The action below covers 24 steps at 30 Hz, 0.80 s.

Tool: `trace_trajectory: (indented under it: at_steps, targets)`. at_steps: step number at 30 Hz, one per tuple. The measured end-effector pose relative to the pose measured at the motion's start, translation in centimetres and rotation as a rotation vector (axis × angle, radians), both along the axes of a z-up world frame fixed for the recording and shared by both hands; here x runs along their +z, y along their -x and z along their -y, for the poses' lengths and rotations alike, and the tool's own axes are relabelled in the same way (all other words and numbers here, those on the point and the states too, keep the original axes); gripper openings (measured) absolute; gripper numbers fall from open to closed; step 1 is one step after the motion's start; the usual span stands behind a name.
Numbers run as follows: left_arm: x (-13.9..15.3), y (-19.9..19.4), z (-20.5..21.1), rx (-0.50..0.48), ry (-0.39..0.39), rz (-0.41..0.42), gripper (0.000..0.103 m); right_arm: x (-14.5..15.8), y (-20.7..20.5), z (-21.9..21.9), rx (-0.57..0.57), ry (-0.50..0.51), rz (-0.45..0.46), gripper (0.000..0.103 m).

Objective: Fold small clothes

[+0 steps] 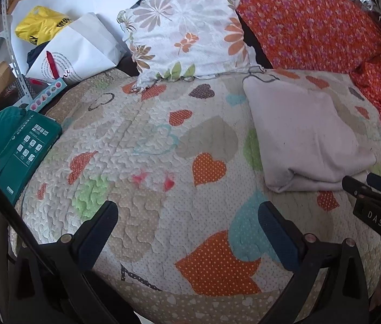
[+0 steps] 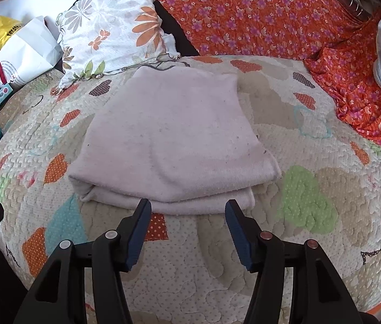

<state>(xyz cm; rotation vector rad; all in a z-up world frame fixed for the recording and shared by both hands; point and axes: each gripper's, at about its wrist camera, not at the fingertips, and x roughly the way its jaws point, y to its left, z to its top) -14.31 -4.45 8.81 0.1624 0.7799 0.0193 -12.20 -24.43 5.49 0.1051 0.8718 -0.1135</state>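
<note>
Pale pink and soft, the folded garment (image 2: 174, 140) lies on the heart-patterned quilt (image 2: 312, 162), likely light and limp, best pinched at its near layered edge by the empty, spread right gripper (image 2: 187, 210).

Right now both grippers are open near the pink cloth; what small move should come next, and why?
Probably ease the right gripper forward and close it on the near edge of the pink cloth. Its jaws stand open just in front of that layered edge, while the left gripper hangs open over the bare quilt, off to the cloth's side. The cloth already looks folded, so this may be to lift it away.
</note>
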Motion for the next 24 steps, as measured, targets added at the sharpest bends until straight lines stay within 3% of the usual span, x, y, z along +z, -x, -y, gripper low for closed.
trace_trajectory:
  at_steps: [24]
  targets:
    - [-2.1, -0.8, 0.1, 0.000, -0.004, -0.084, 0.103, -0.9, -0.5, 0.7, -0.007, 0.011, -0.030, 0.063]
